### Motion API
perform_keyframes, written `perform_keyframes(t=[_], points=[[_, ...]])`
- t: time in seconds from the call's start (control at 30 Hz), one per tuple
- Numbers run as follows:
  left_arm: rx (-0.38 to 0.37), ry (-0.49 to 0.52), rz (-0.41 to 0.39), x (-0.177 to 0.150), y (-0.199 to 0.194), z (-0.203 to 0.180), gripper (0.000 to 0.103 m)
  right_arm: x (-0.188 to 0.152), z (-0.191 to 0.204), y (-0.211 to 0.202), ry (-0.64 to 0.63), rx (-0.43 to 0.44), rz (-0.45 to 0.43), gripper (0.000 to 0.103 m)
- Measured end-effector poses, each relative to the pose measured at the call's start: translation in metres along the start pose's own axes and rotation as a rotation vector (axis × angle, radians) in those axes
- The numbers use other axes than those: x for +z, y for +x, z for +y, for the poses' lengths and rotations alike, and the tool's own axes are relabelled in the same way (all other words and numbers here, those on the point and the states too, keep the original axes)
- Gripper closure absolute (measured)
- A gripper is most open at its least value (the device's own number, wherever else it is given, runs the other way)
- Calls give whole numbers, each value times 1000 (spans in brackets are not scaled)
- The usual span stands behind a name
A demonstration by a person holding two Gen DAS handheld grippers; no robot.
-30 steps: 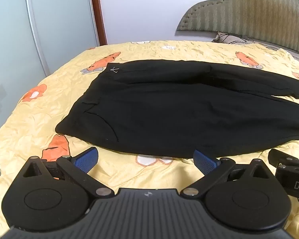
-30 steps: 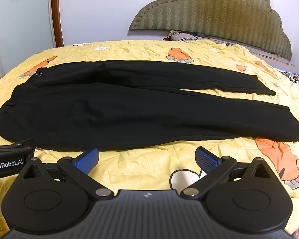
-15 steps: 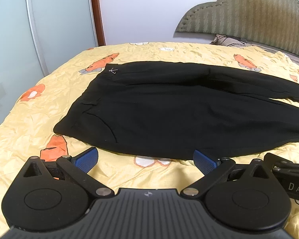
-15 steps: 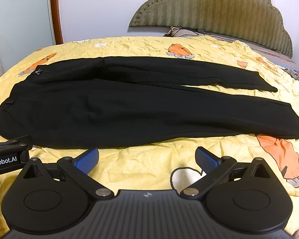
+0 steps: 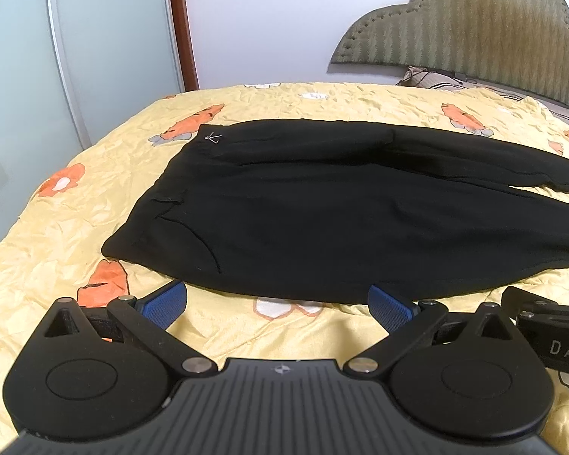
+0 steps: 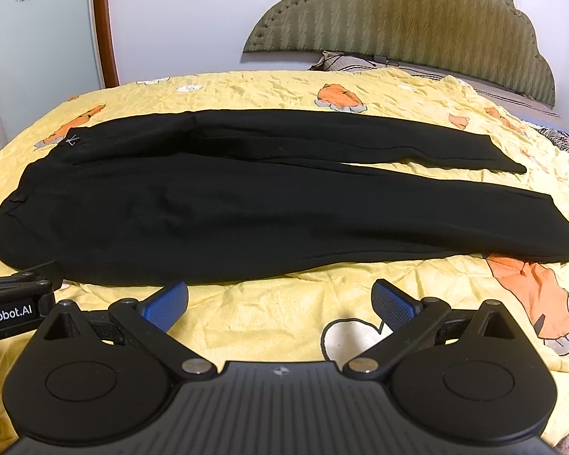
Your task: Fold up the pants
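Black pants [image 5: 345, 220] lie flat on the bed [image 5: 246, 333]. Left claw [image 5: 277, 303] and right claw [image 6: 278, 299] are spread wide, empty. Pinching only the top layer, probably thin, could bunch the fold.

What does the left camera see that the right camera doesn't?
Only the left view shows the glass sliding door with flower stickers and the whole waistband corner.

Only the right view shows both leg ends and a striped cloth at the bed's far edge.

Both show the black pants lying flat on the yellow carrot blanket, the padded headboard, and an open tool: left tool, right tool, neither touching the pants.
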State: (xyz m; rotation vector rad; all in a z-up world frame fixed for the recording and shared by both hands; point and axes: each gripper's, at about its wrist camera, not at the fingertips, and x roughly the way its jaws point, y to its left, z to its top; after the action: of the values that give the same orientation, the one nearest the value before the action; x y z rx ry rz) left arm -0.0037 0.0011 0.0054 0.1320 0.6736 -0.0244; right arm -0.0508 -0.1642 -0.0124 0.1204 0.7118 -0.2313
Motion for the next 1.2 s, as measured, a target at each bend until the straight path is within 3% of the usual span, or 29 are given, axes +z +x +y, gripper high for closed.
perform_keyframes(t=[0.43, 0.7, 0.87, 1.2], points=[[-34, -5, -10, 1, -2, 2, 0, 1, 0, 1, -1, 2, 0, 0], [-20, 14, -31, 4, -2, 1, 0, 4, 1, 2, -11, 7, -2, 0], [30, 34, -43, 9, 3, 1, 0, 12, 6, 7, -23, 24, 2, 0], [97, -30, -37, 29, 22, 39, 0, 53, 20, 24, -98, 241, -82, 0]])
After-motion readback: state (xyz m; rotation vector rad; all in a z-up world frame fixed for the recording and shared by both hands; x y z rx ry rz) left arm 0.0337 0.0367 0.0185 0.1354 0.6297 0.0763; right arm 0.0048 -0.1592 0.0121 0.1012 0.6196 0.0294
